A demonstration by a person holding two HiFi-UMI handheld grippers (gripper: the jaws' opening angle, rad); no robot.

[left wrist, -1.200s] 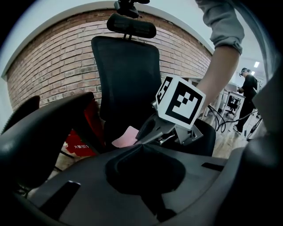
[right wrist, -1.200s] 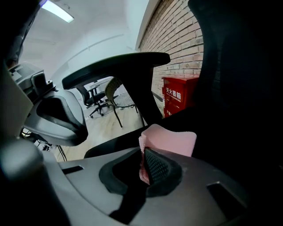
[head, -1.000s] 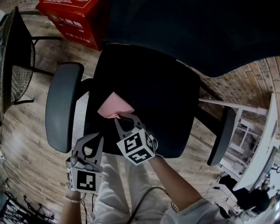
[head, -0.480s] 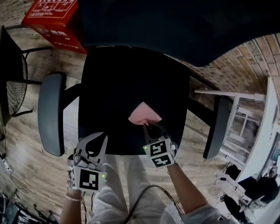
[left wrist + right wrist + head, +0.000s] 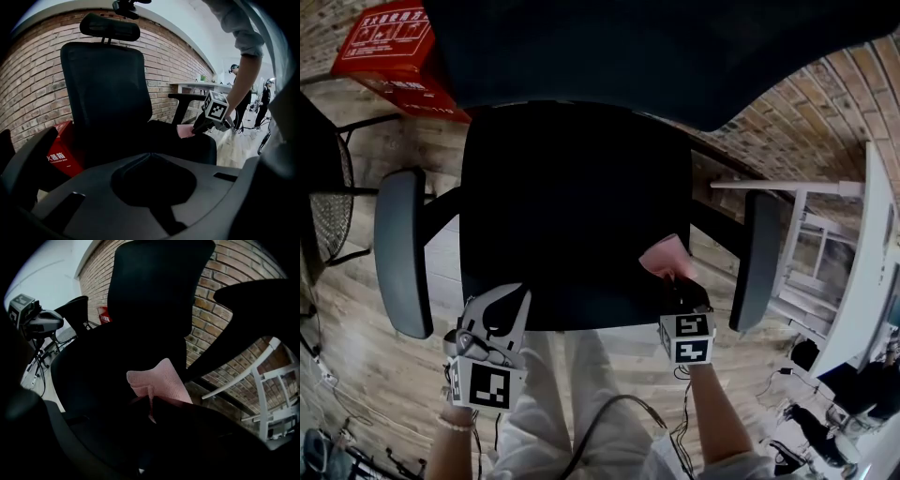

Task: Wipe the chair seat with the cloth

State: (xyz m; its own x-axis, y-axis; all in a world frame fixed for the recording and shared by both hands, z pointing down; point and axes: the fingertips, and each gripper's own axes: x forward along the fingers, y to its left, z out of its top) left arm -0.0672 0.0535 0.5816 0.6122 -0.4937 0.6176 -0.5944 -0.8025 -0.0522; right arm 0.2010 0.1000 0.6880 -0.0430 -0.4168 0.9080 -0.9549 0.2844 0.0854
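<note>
R gripper [image 5: 676,283] pinches pink waffle-weave cloth [image 5: 664,255] on black seat [image 5: 572,206], right-centre; L gripper [image 5: 519,300] closed, empty, lower left.

Brick wall [image 5: 830,108], wooden floor [image 5: 361,370]

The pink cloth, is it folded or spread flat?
Folded: the cloth shows doubled layers at its edge, pinched in the right gripper.
</note>
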